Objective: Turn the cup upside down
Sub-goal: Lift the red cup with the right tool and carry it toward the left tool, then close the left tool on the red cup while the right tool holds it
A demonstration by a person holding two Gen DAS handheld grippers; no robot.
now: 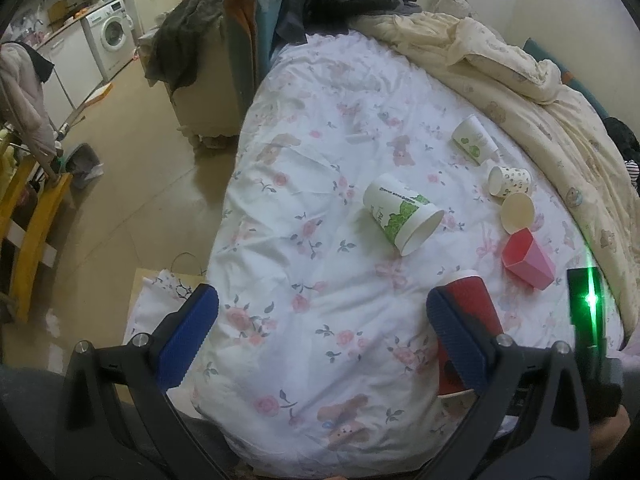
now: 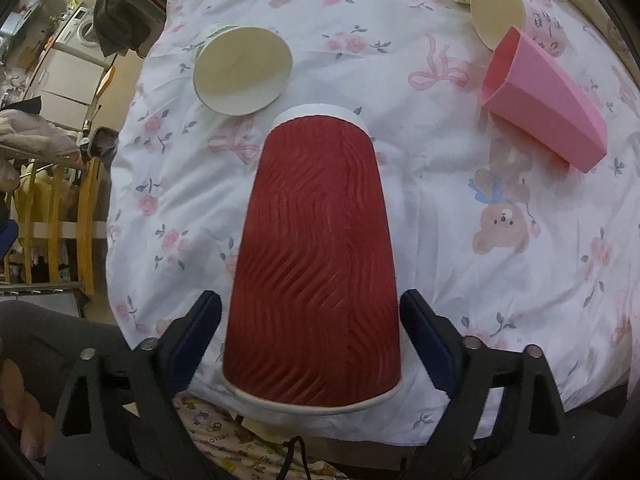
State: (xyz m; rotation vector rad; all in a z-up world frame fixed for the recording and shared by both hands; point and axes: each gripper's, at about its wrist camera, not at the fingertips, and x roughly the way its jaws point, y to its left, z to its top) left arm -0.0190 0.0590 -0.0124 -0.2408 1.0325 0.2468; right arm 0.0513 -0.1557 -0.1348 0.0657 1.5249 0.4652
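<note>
Floral bedsheet (image 1: 320,320), washing machine (image 1: 112,32), beige floor (image 1: 160,184)

a red cup (image 2: 316,264) with a wavy ribbed pattern and white rims. a plain pink cup (image 2: 544,108) to the right. a white cup (image 1: 400,212) with green print, far left. the bedsheet (image 1: 320,240) is white with pink roses and brown teddy bears. blue gripper pads (image 1: 188,340).

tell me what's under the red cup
The red cup stands rim down on the floral bedsheet, between the right gripper's jaws. Its inside is covered, so contents cannot be seen.
</note>
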